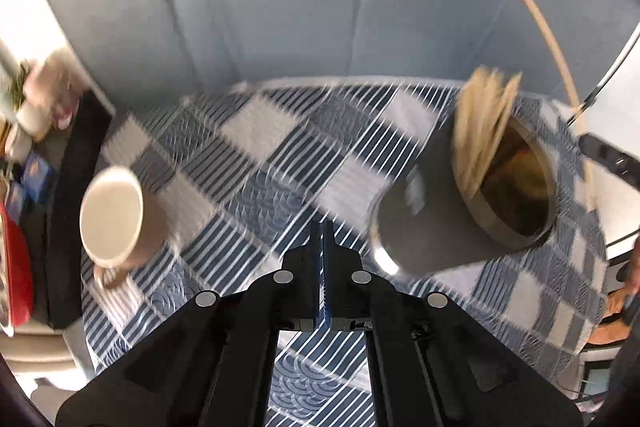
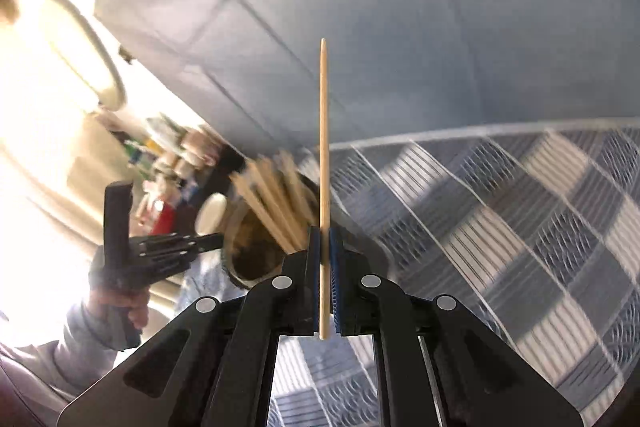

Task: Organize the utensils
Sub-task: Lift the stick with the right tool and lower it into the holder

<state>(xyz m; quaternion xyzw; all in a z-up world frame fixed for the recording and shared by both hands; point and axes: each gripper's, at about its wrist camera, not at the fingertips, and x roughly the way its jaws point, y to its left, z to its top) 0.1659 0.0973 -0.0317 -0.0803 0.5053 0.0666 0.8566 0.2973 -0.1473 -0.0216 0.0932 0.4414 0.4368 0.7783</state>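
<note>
Wooden chopstick clamped in right tongs, upright between the blue pads, tip pointing away from camera. Same stick shows at far right in left view. Left tongs pressed together, holding nothing, hovering over the checked cloth on the surface. Dark holder right of left tongs, open mouth toward camera, bundle of chopsticks leaning on its left rim. In right view holder sits just left of right tongs, near the held stick. White cup at left on cloth, well apart from holder. Heavy motion blur.
</note>
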